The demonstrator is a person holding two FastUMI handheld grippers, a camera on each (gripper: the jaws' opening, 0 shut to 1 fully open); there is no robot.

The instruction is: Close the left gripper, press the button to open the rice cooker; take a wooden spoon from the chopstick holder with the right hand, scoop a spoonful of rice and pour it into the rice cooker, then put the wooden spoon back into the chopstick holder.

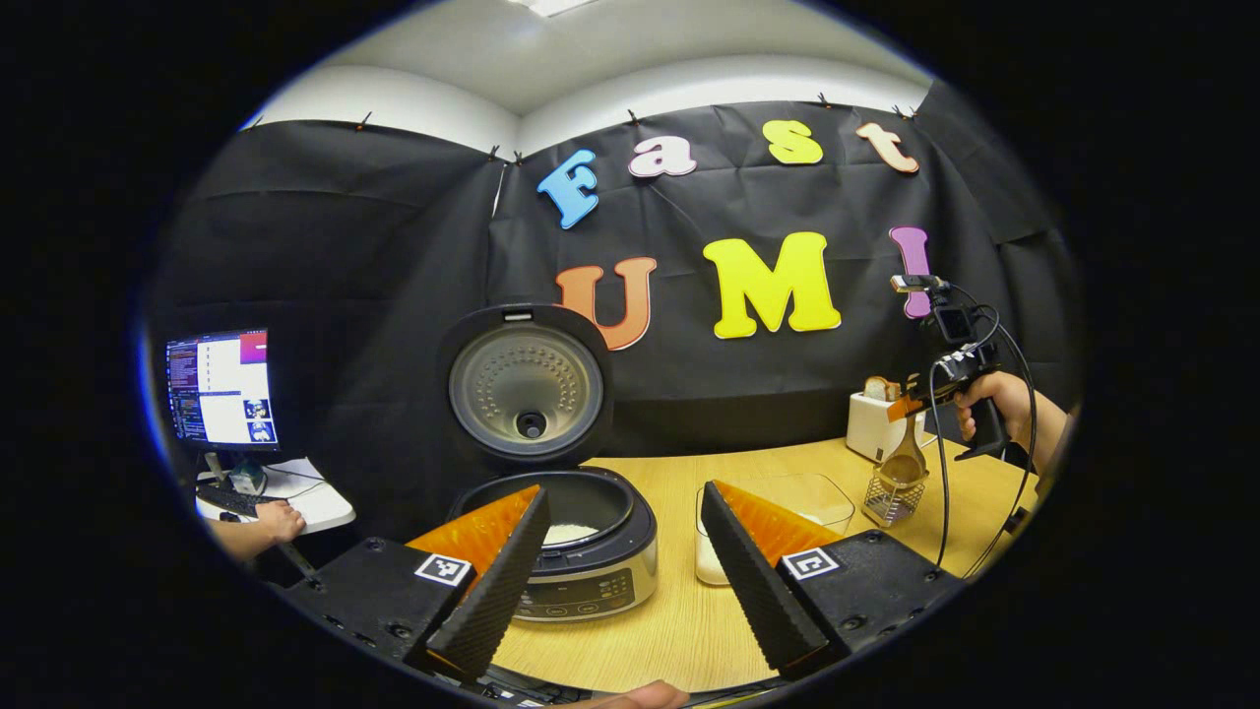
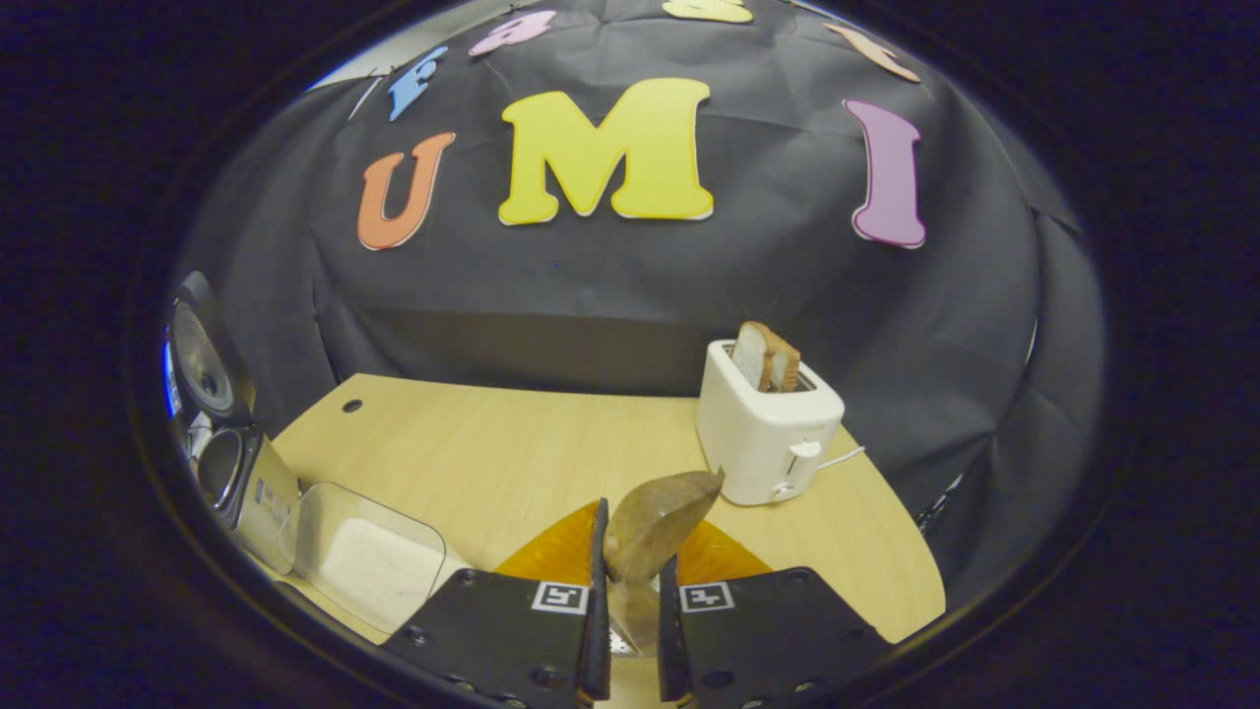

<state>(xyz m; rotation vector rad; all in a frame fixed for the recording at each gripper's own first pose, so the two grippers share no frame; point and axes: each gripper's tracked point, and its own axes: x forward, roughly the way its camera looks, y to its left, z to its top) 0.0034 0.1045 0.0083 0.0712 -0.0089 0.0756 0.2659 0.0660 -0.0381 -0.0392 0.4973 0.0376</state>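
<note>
In the left gripper view the rice cooker [image 1: 581, 566] stands with its lid [image 1: 527, 389] raised and white rice in its pot. My left gripper [image 1: 620, 591] is open, its fingers on either side of the cooker's front. To the right, the wooden spoon [image 1: 903, 463] reaches down into the wire chopstick holder [image 1: 892, 500], and a hand holds my right gripper [image 1: 911, 404] at the spoon's top. In the right gripper view, my right gripper [image 2: 630, 591] is shut on the wooden spoon [image 2: 655, 522], whose broad end sticks out past the fingertips.
A clear container of rice [image 1: 787, 497] [image 2: 369, 556] sits between the cooker and the holder. A white toaster [image 2: 768, 433] with bread stands at the table's back right. A monitor [image 1: 221, 389] and another person's hand [image 1: 276, 520] are at the far left.
</note>
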